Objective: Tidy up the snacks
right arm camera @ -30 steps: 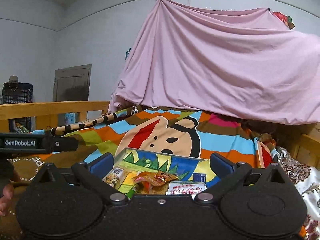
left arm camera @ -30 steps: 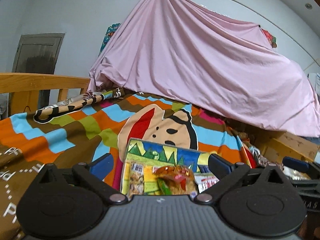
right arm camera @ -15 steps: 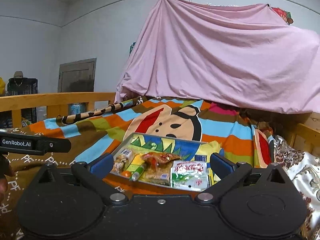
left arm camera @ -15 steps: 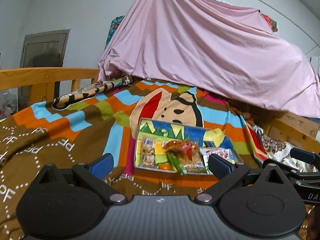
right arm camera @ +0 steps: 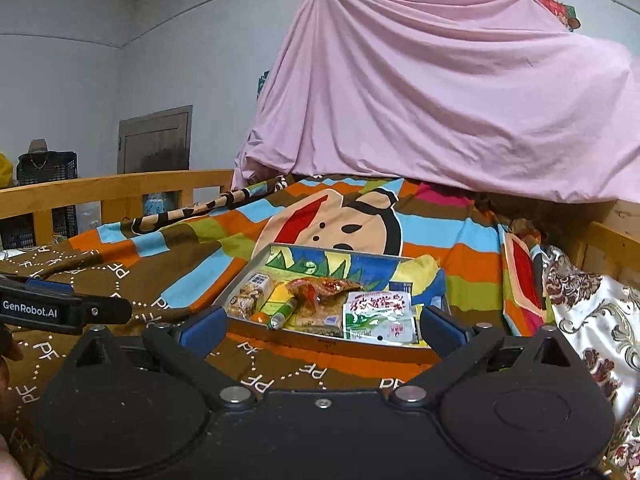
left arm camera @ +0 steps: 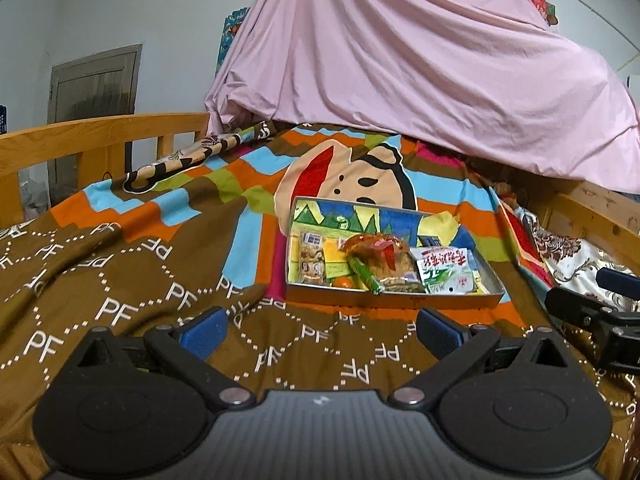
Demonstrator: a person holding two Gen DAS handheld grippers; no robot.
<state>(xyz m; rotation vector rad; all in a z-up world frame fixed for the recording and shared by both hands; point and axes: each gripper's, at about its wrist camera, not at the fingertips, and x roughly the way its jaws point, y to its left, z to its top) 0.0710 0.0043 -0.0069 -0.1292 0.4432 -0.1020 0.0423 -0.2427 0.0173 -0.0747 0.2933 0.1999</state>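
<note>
The left hand-held gripper [left arm camera: 320,330] fills the bottom of its frame: a ribbed grey body, matte black linkage arms with steel pivot pins, and two blue rubbery fingertips [left arm camera: 203,332] spread wide with nothing between them. It is level and pointed forward, low over the bed's brown blanket [left arm camera: 120,280], a soft cloth printed with dotted white diamonds and "PF" letters.

The right hand-held gripper [right arm camera: 322,324] has the same build with a black body; it is equally wide open and empty, and its blue pads [right arm camera: 440,326] frame the near edge of the snack tray [right arm camera: 320,344] in the frame's centre.

In the left view the shallow rectangular metal tray [left arm camera: 392,300] lies flat on the blanket at centre right, beyond the fingertips and apart from them. Its floor is a bright cartoon print. Inside lie a crinkled clear bag of brown snacks [left arm camera: 380,258], a slim green tube [left arm camera: 366,276] laid diagonally, a white-and-green packet [left arm camera: 444,270] with red characters, and a cookie packet [left arm camera: 310,256] at the left end.

Behind it a striped cartoon quilt [left arm camera: 348,176] rises toward a draped pink sheet [left arm camera: 420,68]; a wooden bed rail [left arm camera: 80,136] runs along the left.
</note>
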